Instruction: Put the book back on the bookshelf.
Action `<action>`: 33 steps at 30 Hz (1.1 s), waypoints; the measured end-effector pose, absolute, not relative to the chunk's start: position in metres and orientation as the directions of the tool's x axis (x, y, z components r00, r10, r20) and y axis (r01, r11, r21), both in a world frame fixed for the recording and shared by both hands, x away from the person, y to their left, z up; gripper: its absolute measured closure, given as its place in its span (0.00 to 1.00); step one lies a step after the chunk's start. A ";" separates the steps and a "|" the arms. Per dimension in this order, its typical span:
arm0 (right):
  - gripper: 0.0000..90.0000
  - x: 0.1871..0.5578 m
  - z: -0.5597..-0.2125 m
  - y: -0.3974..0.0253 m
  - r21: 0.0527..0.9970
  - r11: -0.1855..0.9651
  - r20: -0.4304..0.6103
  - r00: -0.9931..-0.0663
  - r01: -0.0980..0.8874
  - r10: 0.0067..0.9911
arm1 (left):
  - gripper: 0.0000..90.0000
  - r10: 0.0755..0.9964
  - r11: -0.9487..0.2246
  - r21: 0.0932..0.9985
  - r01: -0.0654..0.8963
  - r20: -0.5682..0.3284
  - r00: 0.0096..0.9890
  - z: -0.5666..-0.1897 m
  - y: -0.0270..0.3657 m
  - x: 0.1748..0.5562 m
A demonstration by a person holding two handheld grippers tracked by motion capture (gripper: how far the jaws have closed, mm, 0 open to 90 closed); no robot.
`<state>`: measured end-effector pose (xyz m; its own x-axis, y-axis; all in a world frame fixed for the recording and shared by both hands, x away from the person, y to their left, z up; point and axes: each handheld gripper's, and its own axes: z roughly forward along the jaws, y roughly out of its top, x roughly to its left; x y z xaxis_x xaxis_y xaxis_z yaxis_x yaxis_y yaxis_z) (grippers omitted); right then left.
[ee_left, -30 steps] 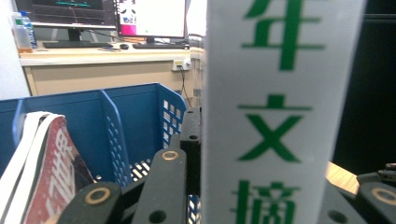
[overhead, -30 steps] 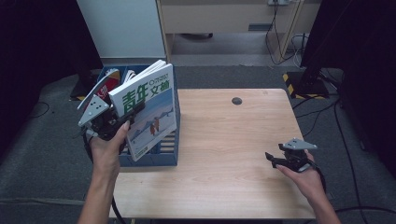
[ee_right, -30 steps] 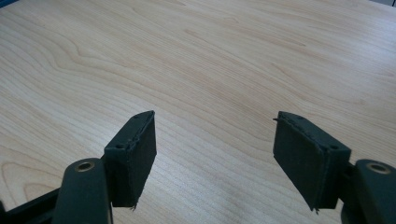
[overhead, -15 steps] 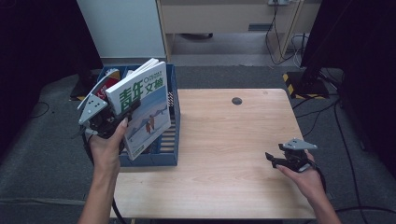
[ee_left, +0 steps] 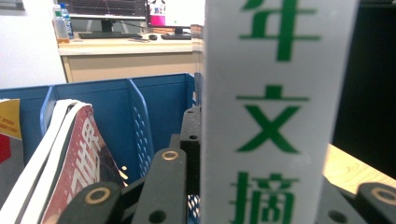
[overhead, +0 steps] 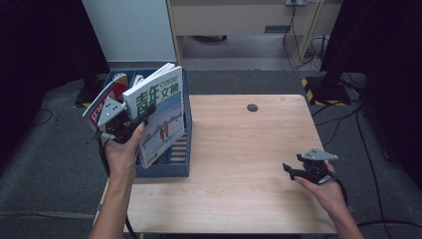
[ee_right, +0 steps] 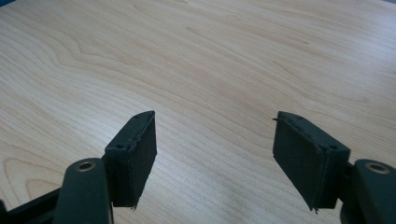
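A white magazine [overhead: 159,117] with green characters and a snowy cover picture hangs tilted over the blue file rack [overhead: 174,169] at the table's left edge. My left gripper [overhead: 144,110] is shut on its spine edge; the left gripper view has that spine [ee_left: 275,112] upright between the jaws of the left gripper [ee_left: 261,196]. A red magazine [overhead: 107,99] leans in the rack's left slot, the same red magazine [ee_left: 79,158] close by the left jaw. My right gripper [overhead: 288,169] rests open low over the table's right front, nothing between the jaws of the right gripper [ee_right: 215,158].
The wooden table [overhead: 239,149] has a small black round cap [overhead: 252,107] near its far edge. The rack's blue dividers [ee_left: 140,116] stand behind the held magazine. Cables and dark floor surround the table; a pale cabinet stands behind.
The held magazine has shifted slightly left over the rack with my left hand. The right gripper has stayed in place, still open.
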<state>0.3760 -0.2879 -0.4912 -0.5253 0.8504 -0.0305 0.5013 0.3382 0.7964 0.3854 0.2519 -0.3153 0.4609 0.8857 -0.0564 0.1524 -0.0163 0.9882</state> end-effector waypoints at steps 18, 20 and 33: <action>0.34 0.376 -0.493 -0.289 0.793 0.338 -0.025 -0.528 0.507 0.849 | 0.82 0.915 0.028 0.979 0.200 -0.106 0.390 -0.324 0.244 0.403; 0.34 0.376 -0.493 -0.289 0.792 0.338 -0.024 -0.528 0.508 0.849 | 0.82 0.917 0.029 0.979 0.202 -0.106 0.385 -0.325 0.243 0.405; 0.34 0.376 -0.494 -0.291 0.791 0.340 -0.027 -0.526 0.509 0.850 | 0.82 0.916 0.052 0.979 0.199 -0.126 0.381 -0.335 0.236 0.414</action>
<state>0.3762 -0.2907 -0.4942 -0.5256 0.8503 -0.0267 0.5093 0.3397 0.7907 0.4139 0.2356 -0.3348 0.3813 0.9158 -0.1262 0.1986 0.0521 0.9787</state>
